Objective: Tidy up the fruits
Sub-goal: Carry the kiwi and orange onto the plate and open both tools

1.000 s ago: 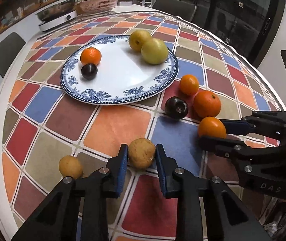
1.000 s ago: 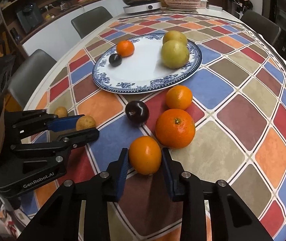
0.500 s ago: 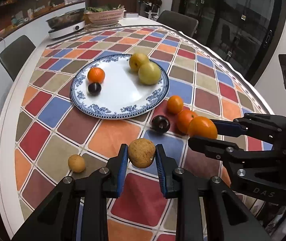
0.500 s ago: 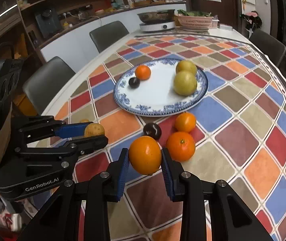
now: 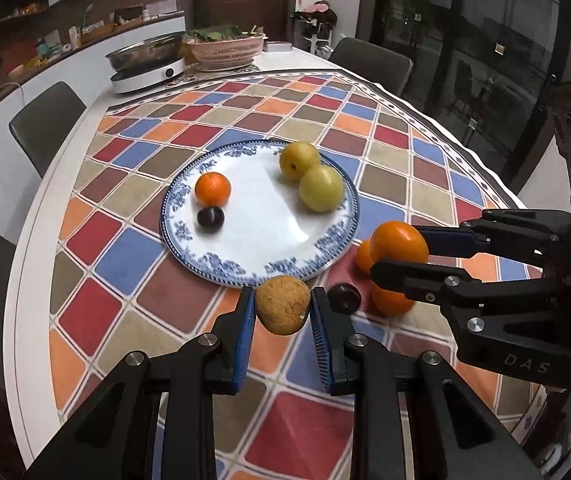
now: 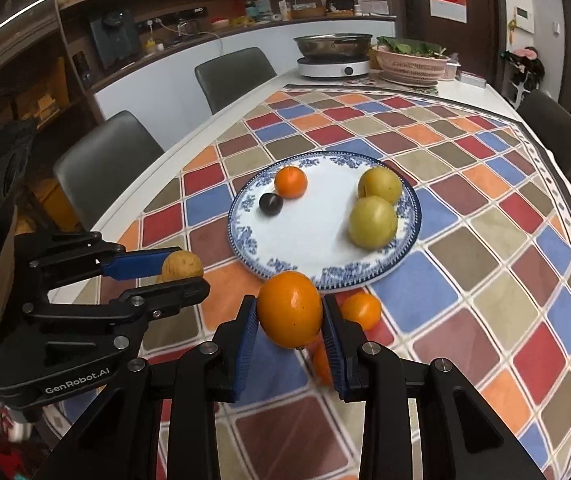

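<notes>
Here your "GenRobot.AI" left gripper [image 5: 283,312] clamps a brown fruit [image 5: 282,305], your "DAS" right gripper [image 6: 289,326] an orange [image 6: 289,309], both near the plate [image 6: 385,270].

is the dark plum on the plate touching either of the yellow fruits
No, the dark plum lies by the small orange on the far side of the plate, with bare white plate between it and the two yellow fruits.
</notes>
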Demonstrator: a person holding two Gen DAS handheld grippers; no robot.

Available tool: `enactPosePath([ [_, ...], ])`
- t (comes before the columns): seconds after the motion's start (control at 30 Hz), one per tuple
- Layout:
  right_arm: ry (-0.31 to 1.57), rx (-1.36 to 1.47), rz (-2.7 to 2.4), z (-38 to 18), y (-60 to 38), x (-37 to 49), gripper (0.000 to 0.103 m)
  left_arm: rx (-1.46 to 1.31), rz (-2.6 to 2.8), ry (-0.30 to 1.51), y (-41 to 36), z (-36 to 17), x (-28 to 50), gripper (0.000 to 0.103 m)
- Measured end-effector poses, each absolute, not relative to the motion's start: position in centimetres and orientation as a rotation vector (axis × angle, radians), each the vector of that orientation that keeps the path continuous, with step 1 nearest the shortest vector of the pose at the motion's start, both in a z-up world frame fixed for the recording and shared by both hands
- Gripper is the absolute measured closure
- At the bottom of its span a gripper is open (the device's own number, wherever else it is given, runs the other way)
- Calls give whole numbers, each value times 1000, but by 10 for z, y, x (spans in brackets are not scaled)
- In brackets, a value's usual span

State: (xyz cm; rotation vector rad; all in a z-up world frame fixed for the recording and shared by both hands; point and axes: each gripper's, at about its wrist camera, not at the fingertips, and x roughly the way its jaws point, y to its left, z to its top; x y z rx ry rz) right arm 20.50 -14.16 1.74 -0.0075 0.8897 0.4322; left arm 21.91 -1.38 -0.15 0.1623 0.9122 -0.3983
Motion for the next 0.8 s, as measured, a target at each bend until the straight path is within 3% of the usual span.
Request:
enactPosePath([
  [0.8, 1018, -66, 432, -21, -132, 290, 70, 137, -349, 1025, -15, -41, 296, 75],
])
